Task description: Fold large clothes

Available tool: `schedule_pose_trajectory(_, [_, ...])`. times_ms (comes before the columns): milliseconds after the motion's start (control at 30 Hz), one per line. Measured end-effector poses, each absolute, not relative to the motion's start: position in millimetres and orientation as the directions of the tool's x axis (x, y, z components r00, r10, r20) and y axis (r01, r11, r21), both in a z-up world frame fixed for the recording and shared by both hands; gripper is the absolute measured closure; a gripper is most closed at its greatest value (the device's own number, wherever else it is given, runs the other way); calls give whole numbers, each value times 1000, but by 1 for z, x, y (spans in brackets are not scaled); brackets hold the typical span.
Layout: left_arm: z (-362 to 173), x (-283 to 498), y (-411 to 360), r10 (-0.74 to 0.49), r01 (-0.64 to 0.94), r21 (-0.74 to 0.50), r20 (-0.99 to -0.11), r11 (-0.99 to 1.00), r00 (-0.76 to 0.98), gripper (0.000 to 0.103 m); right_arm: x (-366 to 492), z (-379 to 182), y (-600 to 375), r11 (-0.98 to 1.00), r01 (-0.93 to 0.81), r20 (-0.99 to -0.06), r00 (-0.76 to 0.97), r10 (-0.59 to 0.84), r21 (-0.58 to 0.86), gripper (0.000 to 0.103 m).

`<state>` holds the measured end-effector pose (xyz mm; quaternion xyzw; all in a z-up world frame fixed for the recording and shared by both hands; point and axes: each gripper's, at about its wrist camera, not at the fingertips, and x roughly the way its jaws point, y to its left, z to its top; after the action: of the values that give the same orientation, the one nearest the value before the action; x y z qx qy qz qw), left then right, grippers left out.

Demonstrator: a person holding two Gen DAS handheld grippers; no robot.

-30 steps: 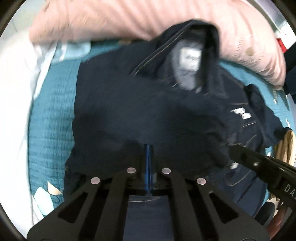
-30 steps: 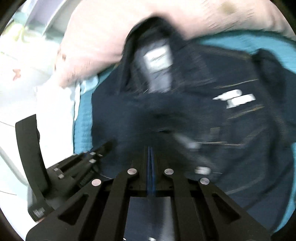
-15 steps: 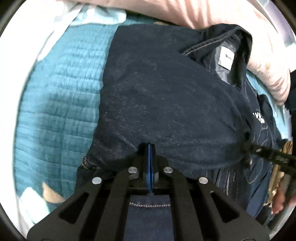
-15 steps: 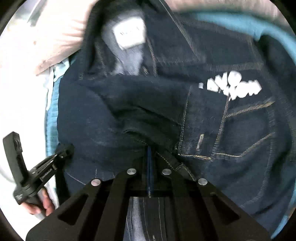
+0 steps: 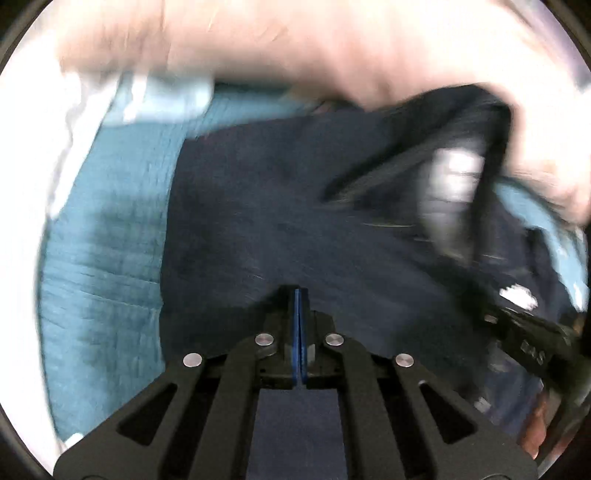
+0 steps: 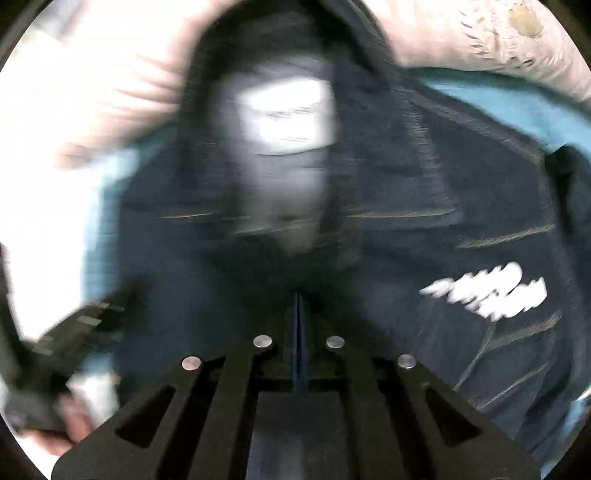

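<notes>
A dark blue denim jacket (image 5: 288,206) lies on a teal bedspread (image 5: 107,243), partly folded, its collar and white label (image 6: 288,114) toward the pillow. White lettering (image 6: 491,291) shows on its chest. My left gripper (image 5: 297,295) is shut on the jacket's near edge; denim runs back between the fingers. My right gripper (image 6: 297,299) is shut on the jacket's edge too. Each gripper shows in the other's view: the right one (image 5: 532,343) at the right, the left one (image 6: 66,339) at the lower left. Both views are motion-blurred.
A pink pillow (image 5: 295,40) lies across the far side of the bed, also in the right wrist view (image 6: 491,33). White bedding (image 5: 26,155) borders the teal spread on the left.
Both grippers have pulled back and up with the denim edge still held. The collar and label have swung nearer the centre of the right wrist view. Both views are now blurred.
</notes>
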<state>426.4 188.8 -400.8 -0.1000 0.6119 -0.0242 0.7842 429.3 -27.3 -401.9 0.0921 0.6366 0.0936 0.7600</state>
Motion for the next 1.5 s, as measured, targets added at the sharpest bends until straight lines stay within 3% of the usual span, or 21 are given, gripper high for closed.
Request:
schedule_pose_trajectory(67, [-407,423,208,-242,-152,-288,-934,946,263,101,425,-397,-41,956,-16,-941,170,292,293,103])
schedule_pose_trajectory(100, [-398,417,216,-225,-173,-276,-938,946,264,101,423,-394,-47,962,-12,-947,171,272,274,103])
schedule_pose_trajectory(167, [-383,405,228,-69,-168,-124,-951,978,303,101,415,-385,-66,972,1,-955,190,229,233,103])
schedule_pose_trajectory(200, [-384,401,233,-48,-164,-101,-952,981,301,101,415,-388,-75,961,18,-945,188,269,277,103])
schedule_pose_trajectory(300, [-403,399,253,-114,-176,-169,-951,970,286,101,420,-411,-84,938,83,-932,173,319,336,103])
schedule_pose_trajectory(367, [-403,400,256,-108,-191,-166,-953,967,284,101,421,-410,-77,952,79,-944,174,279,296,103])
schedule_pose_trajectory(500, [-394,412,227,-56,-180,-103,-967,978,249,101,415,-392,-69,962,70,-955,161,250,263,103])
schedule_pose_trajectory(733, [-349,381,197,-63,-106,-96,-957,990,283,100,375,-335,-68,971,15,-947,222,230,240,96])
schedule_pose_trajectory(767, [-345,376,192,-65,-96,-96,-956,991,285,99,368,-328,-72,973,16,-947,230,223,232,86])
schedule_pose_trajectory(800, [-338,370,185,-58,-90,-87,-957,992,285,86,361,-322,-78,973,23,-948,233,218,229,72])
schedule_pose_trajectory(833, [-333,364,178,-48,-90,-76,-958,993,282,61,359,-318,-87,973,34,-947,240,212,227,26])
schedule_pose_trajectory(867, [-325,357,170,-44,-86,-71,-956,994,290,47,349,-308,-105,973,54,-941,275,200,223,9])
schedule_pose_trajectory(900, [-320,346,159,-45,-77,-72,-950,994,308,35,339,-297,-116,972,80,-925,333,184,222,9])
schedule_pose_trajectory(1200, [-285,326,53,-95,52,-82,-933,995,346,33,310,-257,-210,953,187,-910,386,150,237,9])
schedule_pose_trajectory(1500, [-284,351,-56,-166,150,-118,-916,982,364,35,319,-236,-377,906,392,-905,424,-25,158,9])
